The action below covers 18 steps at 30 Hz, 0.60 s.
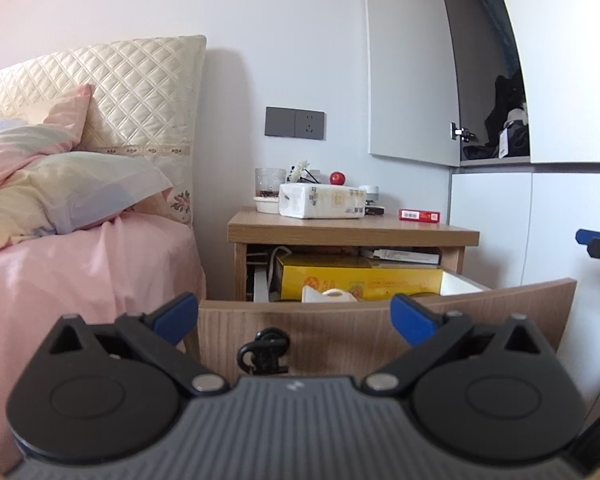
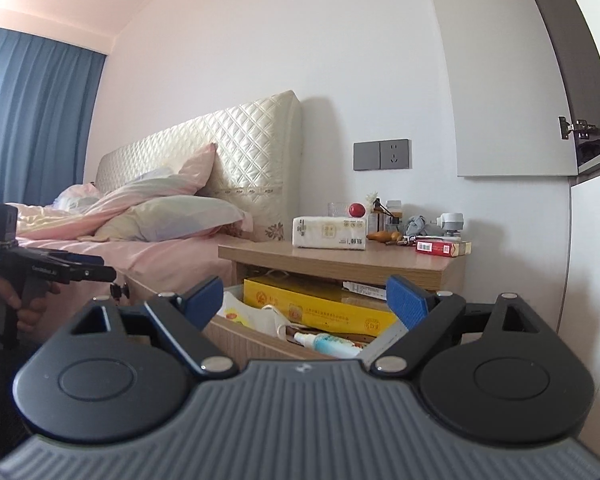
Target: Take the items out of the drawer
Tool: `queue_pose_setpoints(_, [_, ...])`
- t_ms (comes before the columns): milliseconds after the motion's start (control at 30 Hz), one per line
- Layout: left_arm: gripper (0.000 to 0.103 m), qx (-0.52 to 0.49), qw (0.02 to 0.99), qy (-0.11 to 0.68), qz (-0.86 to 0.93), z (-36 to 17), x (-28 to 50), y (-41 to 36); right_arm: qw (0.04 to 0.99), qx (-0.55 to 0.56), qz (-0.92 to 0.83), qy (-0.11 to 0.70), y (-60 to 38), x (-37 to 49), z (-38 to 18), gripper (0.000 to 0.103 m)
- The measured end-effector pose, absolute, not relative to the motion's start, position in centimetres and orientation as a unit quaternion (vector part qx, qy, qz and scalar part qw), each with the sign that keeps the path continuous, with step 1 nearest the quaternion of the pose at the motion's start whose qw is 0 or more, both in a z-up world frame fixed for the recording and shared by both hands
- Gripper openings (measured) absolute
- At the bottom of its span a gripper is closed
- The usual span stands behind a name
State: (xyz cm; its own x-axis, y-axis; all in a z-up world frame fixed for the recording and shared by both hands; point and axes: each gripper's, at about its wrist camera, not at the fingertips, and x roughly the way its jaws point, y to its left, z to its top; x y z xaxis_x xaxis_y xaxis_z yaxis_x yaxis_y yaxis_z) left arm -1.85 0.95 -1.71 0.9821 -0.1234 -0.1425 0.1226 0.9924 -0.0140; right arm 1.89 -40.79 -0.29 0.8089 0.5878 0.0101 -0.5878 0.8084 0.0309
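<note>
Left gripper [image 1: 294, 318]: jaws spread wide, blue fingertips [image 1: 176, 316] well apart, holding nothing and touching nothing. It is level with the wooden front panel of the open drawer [image 1: 500, 300], just before it, with the black handle [image 1: 265, 350] of the panel between the two fingers. In the right wrist view the same gripper [image 2: 100, 270] shows at the left edge, gripped by a hand [image 2: 28, 300], beside the bed [image 2: 160, 256].

Right gripper [image 2: 304, 300]: jaws likewise spread wide and empty, hovering above the near edge of the drawer [image 2: 252, 340], apart from its contents. Only a tip of it [image 1: 594, 242] shows at the right edge of the left wrist view.

Drawer contents: a long yellow box [image 2: 320, 304] lies along the back, between the two right fingertips in view; a small spray bottle [image 2: 324, 346] lies against the front panel, nearer the right finger; a white bag with an orange print [image 2: 244, 312] lies at the left end, just beside the left finger. From the left wrist view the yellow box [image 1: 360, 280] and a white object [image 1: 328, 294] show above the front panel.

Nightstand top [image 2: 340, 260]: a tissue pack [image 2: 330, 232] near the left back corner, a red box [image 2: 442, 247] at the right edge, a red ball [image 2: 357, 209] and small bottles along the back edge.
</note>
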Motion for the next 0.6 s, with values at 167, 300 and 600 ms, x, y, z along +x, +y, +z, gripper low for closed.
queue_pose_setpoints(167, [0.103, 0.005, 0.996, 0.076, -0.056, -0.5, -1.6, -0.6, 0.952, 0.045, 0.304, -0.006, -39.1, 2.1, 1.0, 0.090])
queue_pose_setpoints(300, [0.103, 0.006, 0.996, 0.076, -0.052, 0.2, -1.4, -1.9, 0.953, 0.066, 0.296, -0.015, -37.7, 2.0, 1.9, 0.090])
queue_pose_setpoints(600, [0.103, 0.009, 0.996, 0.069, -0.060, 1.3, -0.6, -4.6, 0.965, 0.114, 0.235, 0.022, -34.9, 2.4, 2.1, 0.090])
